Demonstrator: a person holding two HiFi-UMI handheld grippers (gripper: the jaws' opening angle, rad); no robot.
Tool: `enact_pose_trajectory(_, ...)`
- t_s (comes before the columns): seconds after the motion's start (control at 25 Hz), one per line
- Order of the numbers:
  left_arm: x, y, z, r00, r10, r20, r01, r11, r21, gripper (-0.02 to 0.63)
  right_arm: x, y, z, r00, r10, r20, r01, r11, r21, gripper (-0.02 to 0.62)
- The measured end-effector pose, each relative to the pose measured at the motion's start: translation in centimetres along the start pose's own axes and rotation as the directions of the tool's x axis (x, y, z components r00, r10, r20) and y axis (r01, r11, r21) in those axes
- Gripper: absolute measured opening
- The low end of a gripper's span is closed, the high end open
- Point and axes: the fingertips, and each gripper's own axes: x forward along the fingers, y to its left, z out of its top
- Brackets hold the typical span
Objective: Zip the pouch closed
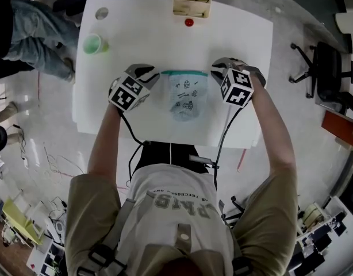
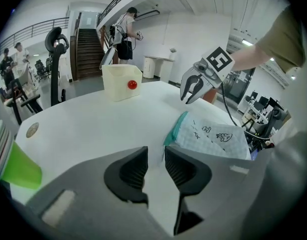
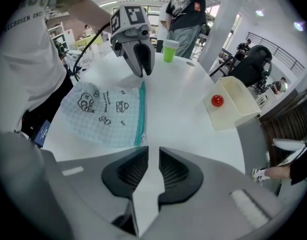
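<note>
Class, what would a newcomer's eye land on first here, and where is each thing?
A pale checked fabric pouch with a teal zip edge lies on the white table between the open left gripper and right gripper. At its far edge, a red ball sits by a cream box.

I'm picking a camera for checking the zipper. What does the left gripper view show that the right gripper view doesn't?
Only the left gripper view shows the right hand-held gripper, which hangs over the table beyond the pouch. Only the right gripper view shows the left hand-held gripper, and the teal zipper along its whole length. The left view catches only one end of the zipper. Both views show the pouch, the cream box with the red ball, the green cup and the white table.
</note>
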Motion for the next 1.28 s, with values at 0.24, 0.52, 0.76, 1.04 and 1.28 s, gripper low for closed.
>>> enact_pose_trajectory(0.24,-2.3,-0.6,2.1,0.996,0.015,0.09,-0.008,0.997,-0.075,0.115,-4.5,-2.2,3.3,0.958,-0.197,0.209,0.136,0.951,0.277,0.07)
enact_pose_trajectory(0.52,-7.3,-2.8,6.2,0.952,0.101,0.288,-0.06,0.987,-0.149,0.135,-12.6,-3.6,5.4,0.762,-0.531,0.372,0.174,0.72,0.672,0.069)
enact_pose_trajectory(0.76,-11.6,-4.4,9.2,0.883,0.218,0.416,-0.131,0.965,-0.227,0.158,-19.6,-2.2,5.9,0.527,-0.782,0.333,0.123,0.457,0.881,0.069)
enact_pose_trajectory(1.04,-17.3,-6.3,12.2,0.732,0.386,0.561,-0.291,0.922,-0.255,0.158,-24.9,1.6,6.4,0.339,-0.915,0.218,0.157,0.284,0.946,0.07)
enact_pose_trajectory(1.28,-21.0,-6.6,13.8,0.589,0.476,0.654,-0.411,0.872,-0.264,0.141,-27.7,3.7,7.9,0.227,-0.954,0.196,0.261,0.254,0.931,0.092)
